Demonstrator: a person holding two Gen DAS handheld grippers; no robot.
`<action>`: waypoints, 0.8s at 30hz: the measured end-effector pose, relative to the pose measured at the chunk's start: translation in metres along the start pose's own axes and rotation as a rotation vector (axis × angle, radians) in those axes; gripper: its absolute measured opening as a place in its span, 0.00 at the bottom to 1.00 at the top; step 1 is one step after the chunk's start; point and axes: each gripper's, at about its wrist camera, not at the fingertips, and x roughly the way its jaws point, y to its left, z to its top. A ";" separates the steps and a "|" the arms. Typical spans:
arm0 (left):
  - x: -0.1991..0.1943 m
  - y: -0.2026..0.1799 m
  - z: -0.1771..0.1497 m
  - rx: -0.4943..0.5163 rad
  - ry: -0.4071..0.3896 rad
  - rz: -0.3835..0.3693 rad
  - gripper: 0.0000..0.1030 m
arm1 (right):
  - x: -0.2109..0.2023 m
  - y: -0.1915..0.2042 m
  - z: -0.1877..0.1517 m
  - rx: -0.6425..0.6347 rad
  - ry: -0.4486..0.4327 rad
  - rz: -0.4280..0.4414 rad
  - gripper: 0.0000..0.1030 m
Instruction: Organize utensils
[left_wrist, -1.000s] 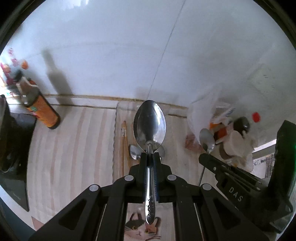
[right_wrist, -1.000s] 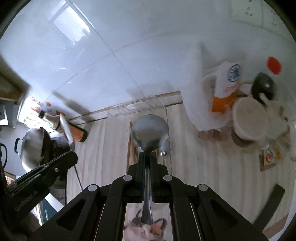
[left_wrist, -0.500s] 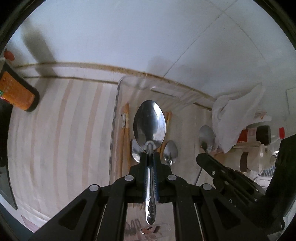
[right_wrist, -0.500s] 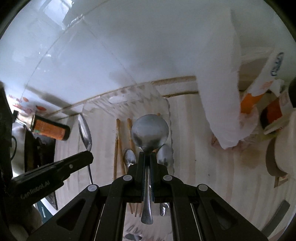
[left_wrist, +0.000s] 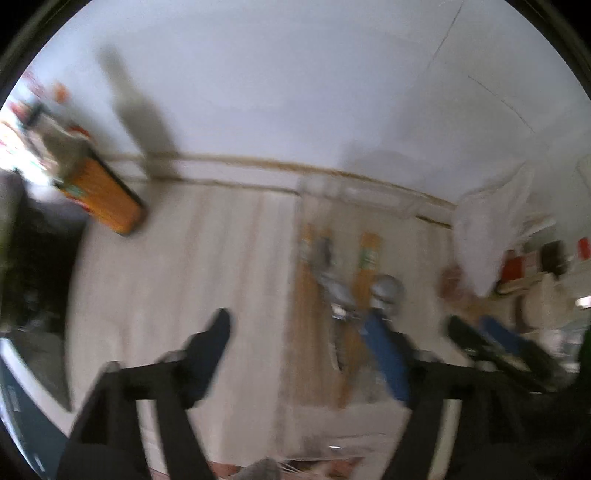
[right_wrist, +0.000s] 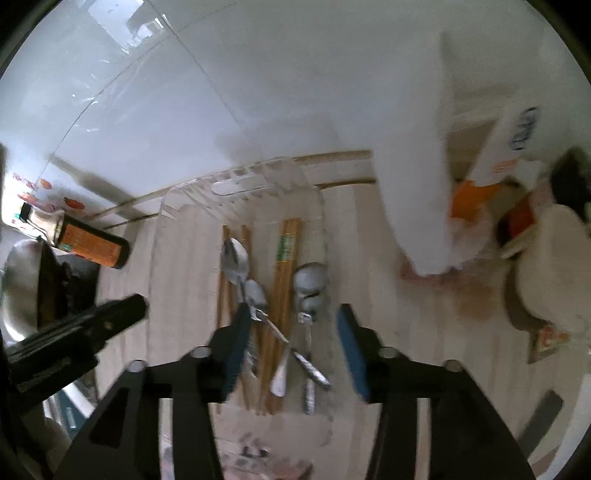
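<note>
A clear plastic tray (right_wrist: 170, 229) lies on the striped counter against the white wall. In it lie several metal spoons (right_wrist: 236, 258) and wooden chopsticks (right_wrist: 284, 266). My right gripper (right_wrist: 293, 325) is open and empty just above the tray's near end, its blue pads either side of the spoon handles. My left gripper (left_wrist: 299, 328) is open and empty over the tray's left edge; this view is blurred, and the tray (left_wrist: 406, 210), chopsticks (left_wrist: 365, 266) and spoons (left_wrist: 386, 290) show ahead of it. The left gripper also shows at the left in the right wrist view (right_wrist: 110, 314).
An orange-labelled bottle (right_wrist: 88, 245) lies left of the tray, beside a steel pot (right_wrist: 18, 280). A white plastic bag (right_wrist: 413, 206), an orange packet (right_wrist: 476, 199) and a round white container (right_wrist: 546, 266) stand to the right. The other gripper (left_wrist: 491, 347) shows at the right in the left wrist view.
Both grippers have opened and let go of their spoons, which now lie in the tray. The left wrist view has swung to the left and is blurred.
</note>
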 end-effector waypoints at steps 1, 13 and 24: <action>-0.007 0.000 -0.007 0.018 -0.043 0.036 0.79 | -0.005 0.000 -0.003 -0.011 -0.021 -0.032 0.68; -0.023 0.000 -0.059 0.068 -0.128 0.140 1.00 | -0.037 -0.010 -0.062 -0.075 -0.114 -0.217 1.00; -0.031 -0.003 -0.086 0.034 -0.137 0.138 1.00 | -0.048 -0.019 -0.084 -0.081 -0.118 -0.206 1.00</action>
